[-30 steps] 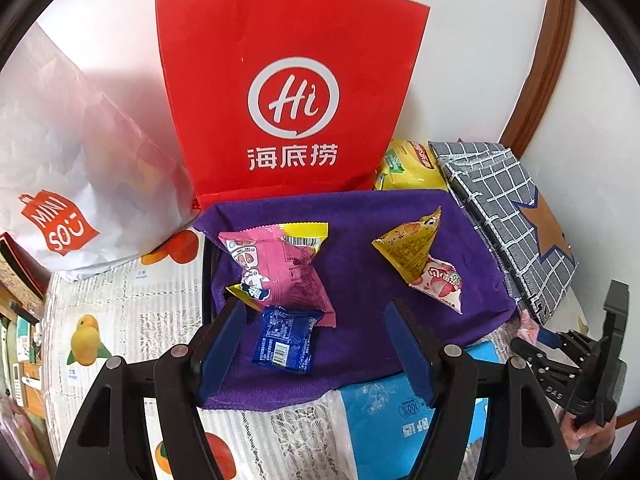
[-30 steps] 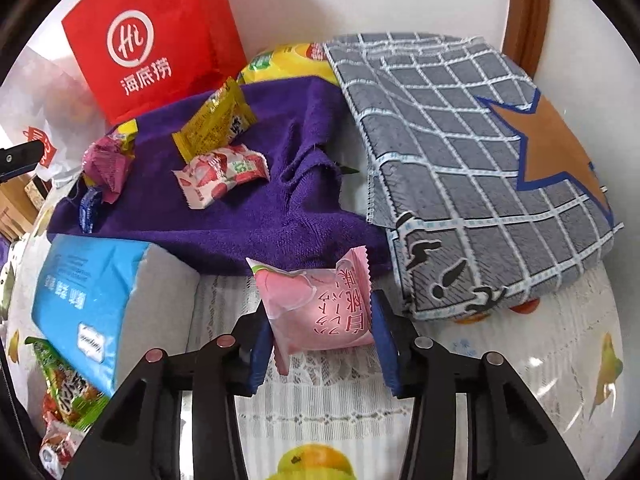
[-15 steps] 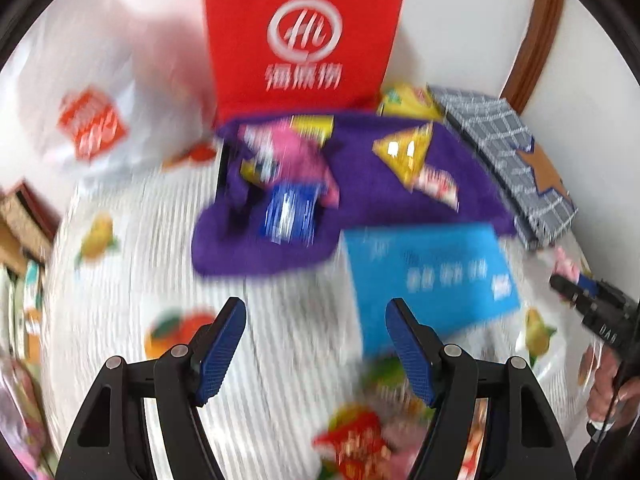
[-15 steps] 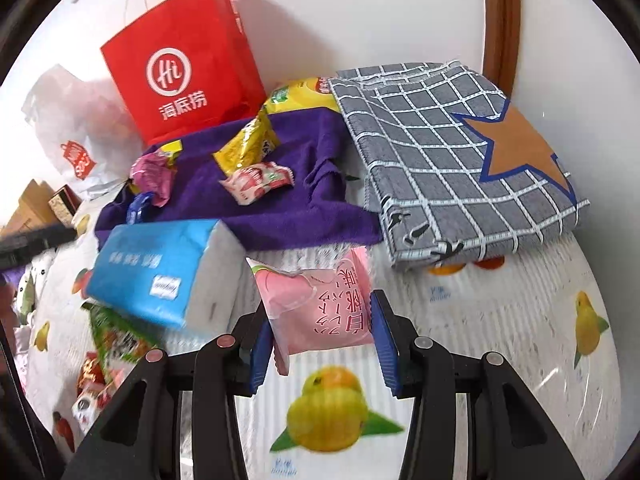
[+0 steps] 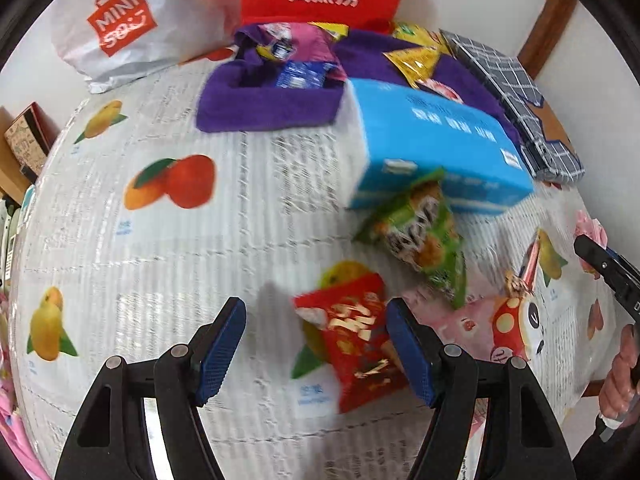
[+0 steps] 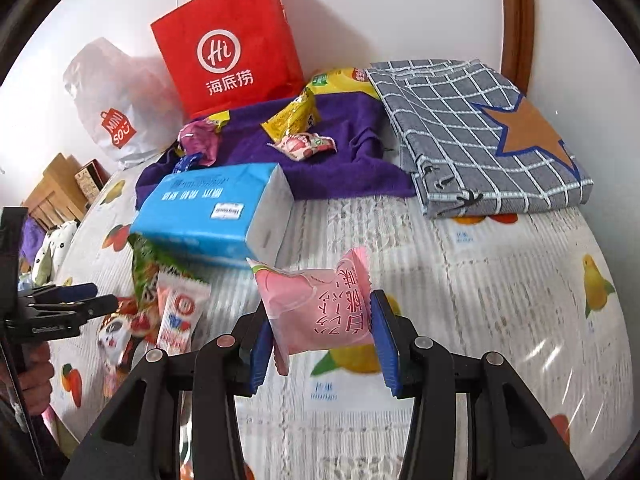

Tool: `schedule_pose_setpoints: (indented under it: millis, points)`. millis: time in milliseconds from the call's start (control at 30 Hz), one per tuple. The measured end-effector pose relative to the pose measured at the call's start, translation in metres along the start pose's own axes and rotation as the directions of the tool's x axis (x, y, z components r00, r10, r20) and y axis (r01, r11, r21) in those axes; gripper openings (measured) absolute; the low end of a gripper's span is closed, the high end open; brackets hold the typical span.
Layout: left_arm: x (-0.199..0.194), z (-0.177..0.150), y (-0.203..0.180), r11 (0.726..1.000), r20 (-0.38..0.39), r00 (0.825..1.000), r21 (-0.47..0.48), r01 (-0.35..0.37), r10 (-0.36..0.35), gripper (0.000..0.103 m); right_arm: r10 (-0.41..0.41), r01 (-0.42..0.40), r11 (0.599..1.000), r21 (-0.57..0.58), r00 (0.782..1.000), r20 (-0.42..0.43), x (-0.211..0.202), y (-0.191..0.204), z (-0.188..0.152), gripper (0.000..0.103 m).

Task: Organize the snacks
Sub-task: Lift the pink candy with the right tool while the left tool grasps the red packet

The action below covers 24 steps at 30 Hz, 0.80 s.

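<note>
My right gripper [image 6: 320,338] is shut on a pink peach snack packet [image 6: 316,308], held above the fruit-print tablecloth [image 6: 500,280]. My left gripper [image 5: 316,344] is open, its jaws over a red snack packet [image 5: 356,344] lying on the cloth; the right pad is near the packet's edge. A green snack bag [image 5: 420,232] leans against the blue tissue pack [image 5: 432,148]. On the purple towel [image 6: 340,168] at the back lie a yellow packet [image 6: 294,118], a red-white candy [image 6: 302,146], a pink packet [image 6: 198,140] and a blue packet [image 5: 298,76].
A red paper bag [image 6: 232,48] and a white plastic bag [image 6: 116,104] stand against the wall. A grey checked cloth [image 6: 480,132] lies at the right. More packets, one with a cartoon face [image 5: 516,320], lie near the red one. Boxes [image 5: 24,140] sit at the left edge.
My left gripper pulled back from the purple towel and dropped over the red packet near the front. My right gripper withdrew and rose a little, still holding the pink packet.
</note>
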<state>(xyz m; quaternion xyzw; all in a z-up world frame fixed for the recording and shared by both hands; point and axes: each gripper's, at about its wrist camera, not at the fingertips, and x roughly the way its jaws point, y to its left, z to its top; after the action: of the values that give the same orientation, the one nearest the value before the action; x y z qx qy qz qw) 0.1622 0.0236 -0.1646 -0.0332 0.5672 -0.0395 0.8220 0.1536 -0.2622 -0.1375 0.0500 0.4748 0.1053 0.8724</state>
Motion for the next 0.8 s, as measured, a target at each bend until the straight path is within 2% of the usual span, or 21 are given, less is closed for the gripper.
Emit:
schedule_pose_setpoints:
  millis: [167, 267, 367, 467, 600, 800]
  points:
    - [0.01, -0.007, -0.013, 1.0, -0.026, 0.999, 0.005, -0.02, 0.021, 0.071, 0.001, -0.001, 1.0, -0.005, 1.0, -0.012, -0.003, -0.003, -0.01, 0.045]
    - [0.007, -0.016, -0.011, 0.999, 0.013, 0.999, 0.007, -0.041, 0.041, 0.07, 0.001, -0.001, 1.0, -0.009, 1.0, -0.022, -0.001, -0.004, -0.016, 0.045]
    - [0.001, -0.022, -0.003, 0.998, 0.034, 0.998, 0.006, -0.059, 0.059, 0.049, -0.005, 0.005, 1.0, -0.011, 0.999, -0.036, 0.003, -0.005, -0.021, 0.045]
    - [0.001, -0.025, 0.005, 0.994, 0.054, 0.993, 0.009, -0.104, 0.104, 0.05, 0.002, -0.003, 1.0, -0.009, 0.999, -0.052, 0.009, -0.006, -0.025, 0.045]
    - [0.003, -0.025, 0.005, 0.994, 0.104, 0.989, 0.029, -0.109, 0.106, 0.051, 0.0, -0.001, 1.0, -0.013, 0.998, -0.064, 0.018, -0.005, -0.03, 0.045]
    - [0.008, -0.022, 0.006, 0.994, 0.184, 0.978, 0.044, -0.102, 0.093, 0.051, -0.027, 0.025, 0.999, -0.045, 0.999, -0.035, 0.026, 0.005, -0.034, 0.046]
